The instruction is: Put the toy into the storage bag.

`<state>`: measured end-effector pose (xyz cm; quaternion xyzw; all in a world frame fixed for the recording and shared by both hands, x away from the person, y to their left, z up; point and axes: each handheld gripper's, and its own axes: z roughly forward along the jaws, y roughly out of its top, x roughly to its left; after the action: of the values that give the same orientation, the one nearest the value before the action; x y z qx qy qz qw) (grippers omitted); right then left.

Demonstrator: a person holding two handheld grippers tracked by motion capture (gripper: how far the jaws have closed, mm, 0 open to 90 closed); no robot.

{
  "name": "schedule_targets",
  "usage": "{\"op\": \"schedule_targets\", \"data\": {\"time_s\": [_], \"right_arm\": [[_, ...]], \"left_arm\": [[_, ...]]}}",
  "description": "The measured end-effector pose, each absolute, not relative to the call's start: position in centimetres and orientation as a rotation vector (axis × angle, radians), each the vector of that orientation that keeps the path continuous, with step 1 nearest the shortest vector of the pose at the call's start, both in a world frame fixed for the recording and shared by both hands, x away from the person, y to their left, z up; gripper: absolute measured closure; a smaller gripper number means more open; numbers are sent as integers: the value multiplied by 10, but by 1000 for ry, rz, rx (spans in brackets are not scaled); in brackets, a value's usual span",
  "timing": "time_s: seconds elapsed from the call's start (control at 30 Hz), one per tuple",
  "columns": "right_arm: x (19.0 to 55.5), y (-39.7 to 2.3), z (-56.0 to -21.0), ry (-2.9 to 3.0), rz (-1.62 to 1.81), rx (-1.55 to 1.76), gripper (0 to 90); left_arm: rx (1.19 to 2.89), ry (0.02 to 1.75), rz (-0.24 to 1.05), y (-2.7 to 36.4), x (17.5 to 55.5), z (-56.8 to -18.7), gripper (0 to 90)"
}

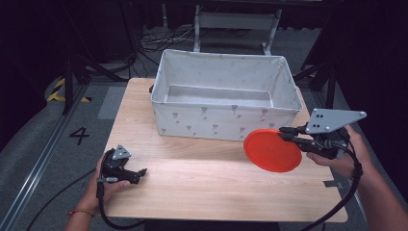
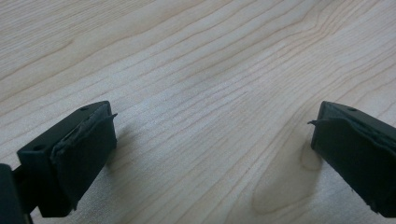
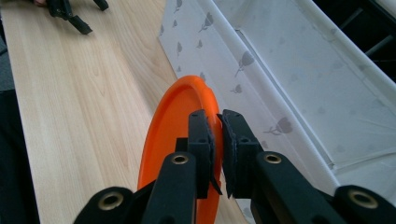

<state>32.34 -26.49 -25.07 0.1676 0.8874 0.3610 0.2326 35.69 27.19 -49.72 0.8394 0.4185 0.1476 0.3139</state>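
Orange plate (image 1: 272, 150) is hanging above the wooden table (image 1: 202, 183), near its right edge, just in front of the white fabric bin (image 1: 223, 94); in the high view its top edge is overlapping the bin's front wall w/ the small grey print. R gripper (image 1: 284, 134) is gripping the plate's right rim, jaws nearly together w/ the rim pinched btwn them; in the right gripper view (image 3: 217, 140) the plate (image 3: 180, 126) is standing on edge btwn the pads, the bin wall (image 3: 243, 65) running alongside to the right. The person's right hand (image 1: 344, 154) is holding that gripper from the table's right side. L gripper (image 1: 137, 174) is sitting low at the table's front-left, well apart from the plate, held by the left hand (image 1: 98, 185). In the left gripper view its jaws are standing wide apart w/ bare wood grain (image 2: 201, 93) btwn them, holding nothing.
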Motion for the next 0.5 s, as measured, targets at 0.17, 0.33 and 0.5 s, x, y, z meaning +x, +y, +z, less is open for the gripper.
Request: {"op": "schedule_targets", "data": {"time_s": [0.17,0.33,0.5], "right_arm": [[324,-266,-239,2428,987,455,829],[326,-268,-222,2399,992,448,829],[332,-269,-201,2366,985,452,829]], "left_arm": [[2213,1103,389,272,357,-497,4],[2213,1104,390,272,357,-497,4],[2213,1104,390,272,357,-497,5]]}}
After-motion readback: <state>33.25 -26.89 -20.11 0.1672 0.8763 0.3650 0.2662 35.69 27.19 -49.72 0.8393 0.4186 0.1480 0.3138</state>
